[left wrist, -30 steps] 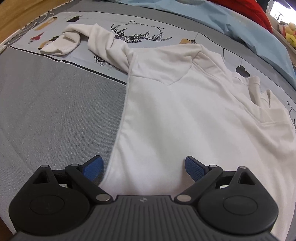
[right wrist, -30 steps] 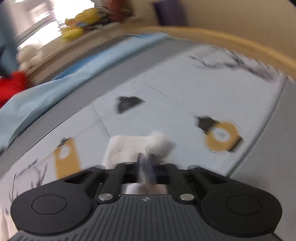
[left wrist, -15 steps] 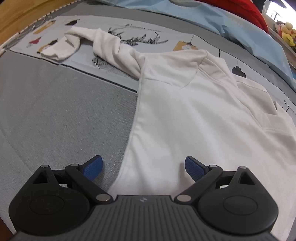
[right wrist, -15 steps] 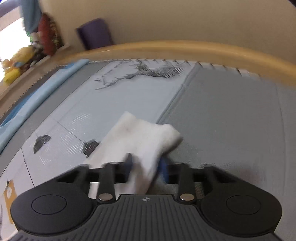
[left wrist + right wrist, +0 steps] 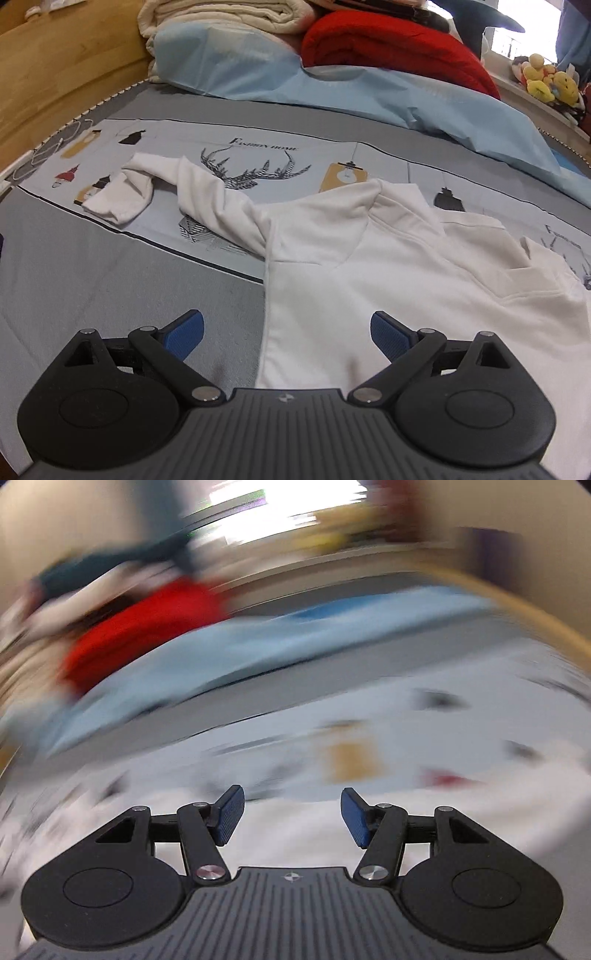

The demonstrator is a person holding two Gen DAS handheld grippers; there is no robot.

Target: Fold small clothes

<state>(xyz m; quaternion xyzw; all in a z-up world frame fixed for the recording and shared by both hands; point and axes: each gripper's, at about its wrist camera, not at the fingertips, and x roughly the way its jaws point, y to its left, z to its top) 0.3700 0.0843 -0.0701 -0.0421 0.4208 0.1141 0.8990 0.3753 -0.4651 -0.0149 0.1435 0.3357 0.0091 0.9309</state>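
bed surface [image 5: 92,280]: grey quilted cover with a pale printed panel, running ahead of and below both tools. blue bedding [image 5: 369,88] and a red blanket [image 5: 388,48] are piled at the far end, well beyond the tools.

white shirt [image 5: 388,266]: lies flat on the bed, directly ahead of and beneath the left gripper [image 5: 286,332]. its near hem runs under the tool body; its side edge passes between the 2 blue pads, nearer the left-hand one. the body extends forward and to the right of the tool. 1 long sleeve [image 5: 207,199] trails forward-left from the shoulder, its cuff [image 5: 118,201] doubled back on itself on the printed panel. the sleeve's long axis runs diagonally away from the tool, toward its far left.

left gripper: jaws spread wide, nothing held; the pads sit above the cloth, not pressing it.

right gripper [image 5: 291,818]: view heavily blurred. jaws are opening, about half apart, with nothing between the pads. white cloth [image 5: 295,845] shows just below and ahead of it, presumably the same shirt, but which part cannot be told.

governing relation, as a judgement: the loose sleeve lies on the left gripper's side, forward and left of it, so the left hand is the nearer to it. folding it inward would call for a reach along that diagonal to the cuff, then a carry back to the right across the shirt body.
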